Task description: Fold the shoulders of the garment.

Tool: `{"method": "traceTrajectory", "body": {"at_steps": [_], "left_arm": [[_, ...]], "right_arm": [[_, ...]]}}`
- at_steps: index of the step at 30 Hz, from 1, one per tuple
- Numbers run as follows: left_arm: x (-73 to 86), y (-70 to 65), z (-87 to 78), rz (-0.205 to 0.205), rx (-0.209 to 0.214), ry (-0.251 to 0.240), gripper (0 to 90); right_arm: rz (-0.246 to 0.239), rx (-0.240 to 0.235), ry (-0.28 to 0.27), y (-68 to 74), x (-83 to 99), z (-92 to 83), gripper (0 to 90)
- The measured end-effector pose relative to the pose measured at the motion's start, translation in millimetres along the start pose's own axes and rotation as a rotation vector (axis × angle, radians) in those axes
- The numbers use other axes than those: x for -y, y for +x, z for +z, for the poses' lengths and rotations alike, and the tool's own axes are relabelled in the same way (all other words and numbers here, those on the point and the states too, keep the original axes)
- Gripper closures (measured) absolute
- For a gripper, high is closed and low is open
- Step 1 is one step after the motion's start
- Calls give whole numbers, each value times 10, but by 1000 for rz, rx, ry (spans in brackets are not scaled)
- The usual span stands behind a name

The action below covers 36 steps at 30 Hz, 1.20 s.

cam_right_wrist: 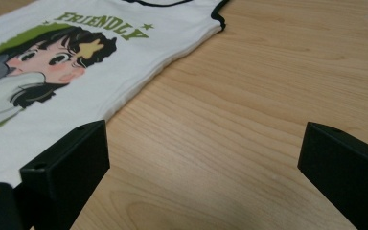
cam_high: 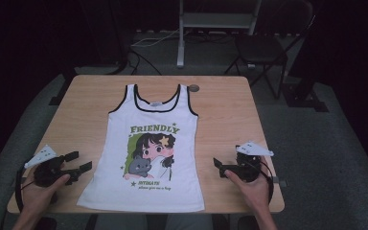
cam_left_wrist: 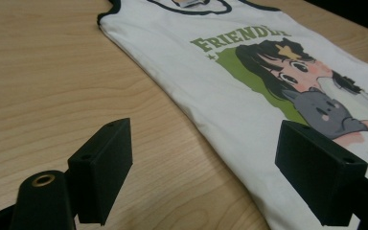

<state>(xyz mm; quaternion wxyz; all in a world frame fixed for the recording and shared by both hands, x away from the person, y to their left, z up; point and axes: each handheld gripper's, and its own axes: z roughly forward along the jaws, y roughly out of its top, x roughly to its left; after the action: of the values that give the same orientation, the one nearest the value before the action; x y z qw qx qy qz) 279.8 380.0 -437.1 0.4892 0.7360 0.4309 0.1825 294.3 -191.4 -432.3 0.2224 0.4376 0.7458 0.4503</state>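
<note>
Both claws sitting wide and empty beside a flat tank top

The top (cam_high: 151, 143) is lying face-up mid-desk (cam_high: 220, 110), neck toward 12 o'clock, hem at 6; the left claw (cam_high: 79, 162) is waiting just off its side edge at 8 o'clock, the right claw (cam_high: 217, 165) at 4, both gaping with nothing between the jaws. Judging ahead: the thin, soft white knit is hugging the smooth wood grain, so a jaw may be skating over the edge, pinching one layer only, or dragging and wrinkling the printed front. The black-bound straps are looking limp and easily twisted
</note>
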Motion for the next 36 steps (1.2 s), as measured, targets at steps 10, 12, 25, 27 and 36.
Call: {"method": "traceTrajectory", "body": {"at_steps": [10, 12, 25, 27, 36], "left_arm": [[-182, -20, 121, 47, 4, 3, 200], [-312, 15, 209, 64, 4, 10, 200], [-1231, 538, 1161, 43, -24, 59, 201], [-1319, 592, 1264, 42, -36, 70, 200], [-1794, 801, 1741, 29, -77, 106, 200]], "right_arm": [[-20, 3, 9, 32, -3, 37, 32], [-23, 0, 7, 34, -14, 42, 32], [-98, -19, 8, 153, -73, 84, 33], [-101, -22, 6, 157, -74, 82, 33], [-107, -30, -5, 148, -82, 65, 33]]}}
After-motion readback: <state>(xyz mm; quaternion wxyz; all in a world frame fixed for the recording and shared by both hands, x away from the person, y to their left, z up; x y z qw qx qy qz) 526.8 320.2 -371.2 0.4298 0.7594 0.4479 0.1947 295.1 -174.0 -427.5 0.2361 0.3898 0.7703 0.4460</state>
